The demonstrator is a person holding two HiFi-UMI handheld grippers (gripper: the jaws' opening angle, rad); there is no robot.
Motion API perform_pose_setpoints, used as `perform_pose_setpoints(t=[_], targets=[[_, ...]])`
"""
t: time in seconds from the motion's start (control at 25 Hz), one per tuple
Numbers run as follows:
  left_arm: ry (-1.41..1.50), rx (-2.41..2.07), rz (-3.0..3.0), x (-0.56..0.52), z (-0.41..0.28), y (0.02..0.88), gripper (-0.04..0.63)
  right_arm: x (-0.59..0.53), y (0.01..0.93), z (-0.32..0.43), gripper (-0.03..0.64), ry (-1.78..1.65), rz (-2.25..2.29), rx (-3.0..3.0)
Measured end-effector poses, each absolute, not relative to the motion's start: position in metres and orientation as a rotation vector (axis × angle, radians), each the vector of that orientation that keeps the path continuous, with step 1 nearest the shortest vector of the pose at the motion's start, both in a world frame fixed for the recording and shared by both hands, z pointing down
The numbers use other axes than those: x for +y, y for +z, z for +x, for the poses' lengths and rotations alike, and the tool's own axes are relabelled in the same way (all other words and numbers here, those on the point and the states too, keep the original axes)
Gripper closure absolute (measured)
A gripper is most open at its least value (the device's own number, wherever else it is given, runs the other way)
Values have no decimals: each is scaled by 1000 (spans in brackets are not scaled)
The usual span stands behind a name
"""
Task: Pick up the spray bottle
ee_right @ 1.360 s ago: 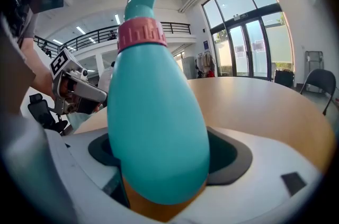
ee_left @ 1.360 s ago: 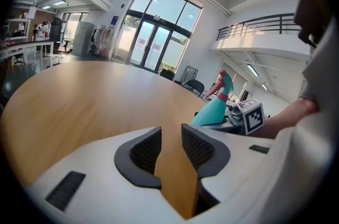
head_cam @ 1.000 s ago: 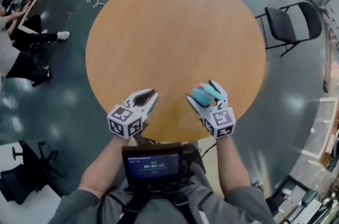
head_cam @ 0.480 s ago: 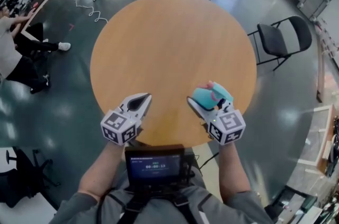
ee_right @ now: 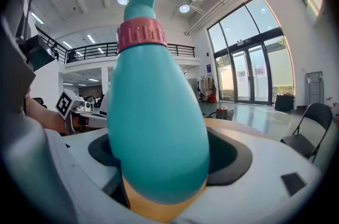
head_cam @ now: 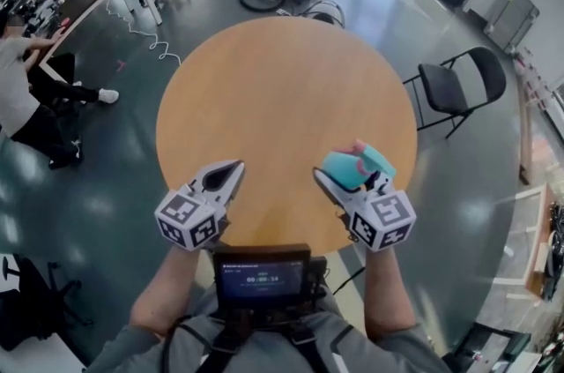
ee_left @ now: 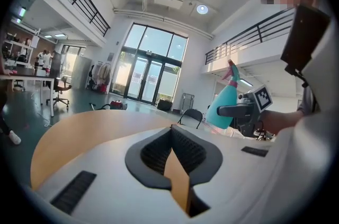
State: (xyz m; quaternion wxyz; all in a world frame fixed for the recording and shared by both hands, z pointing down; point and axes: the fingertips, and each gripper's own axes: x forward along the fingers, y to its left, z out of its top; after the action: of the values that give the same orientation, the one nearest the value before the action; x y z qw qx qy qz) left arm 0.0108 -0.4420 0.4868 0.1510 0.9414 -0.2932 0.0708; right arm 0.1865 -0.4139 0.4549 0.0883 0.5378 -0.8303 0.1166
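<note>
Steadiness is what this lift calls for. The right claw (head_cam: 352,179) is clenched on the belly of the spray bottle (ee_right: 159,127), and that belly is smooth and rounded, so I judge it could slip down between the pads if the squeeze slackens. A firm clamp, an upright bottle and a rise without jerks would serve best. The bottle sits in the claw over the near edge of the worktop (head_cam: 282,80), toward its right side, and looks clear of the wood. It is teal plastic, pear-shaped, narrowing to a ribbed pink collar (ee_right: 136,35) with a teal neck above. The left claw (head_cam: 227,173) has just been closing and is clenched on nothing. It sits over the near edge at the left, well apart from the bottle.
</note>
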Motion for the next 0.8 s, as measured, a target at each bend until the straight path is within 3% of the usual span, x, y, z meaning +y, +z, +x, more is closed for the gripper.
perform_pose_setpoints(t=[0.8], targets=[[43,-984,2774,-445,-25,432,594,-405,406,192,172,302,1744,-2478]])
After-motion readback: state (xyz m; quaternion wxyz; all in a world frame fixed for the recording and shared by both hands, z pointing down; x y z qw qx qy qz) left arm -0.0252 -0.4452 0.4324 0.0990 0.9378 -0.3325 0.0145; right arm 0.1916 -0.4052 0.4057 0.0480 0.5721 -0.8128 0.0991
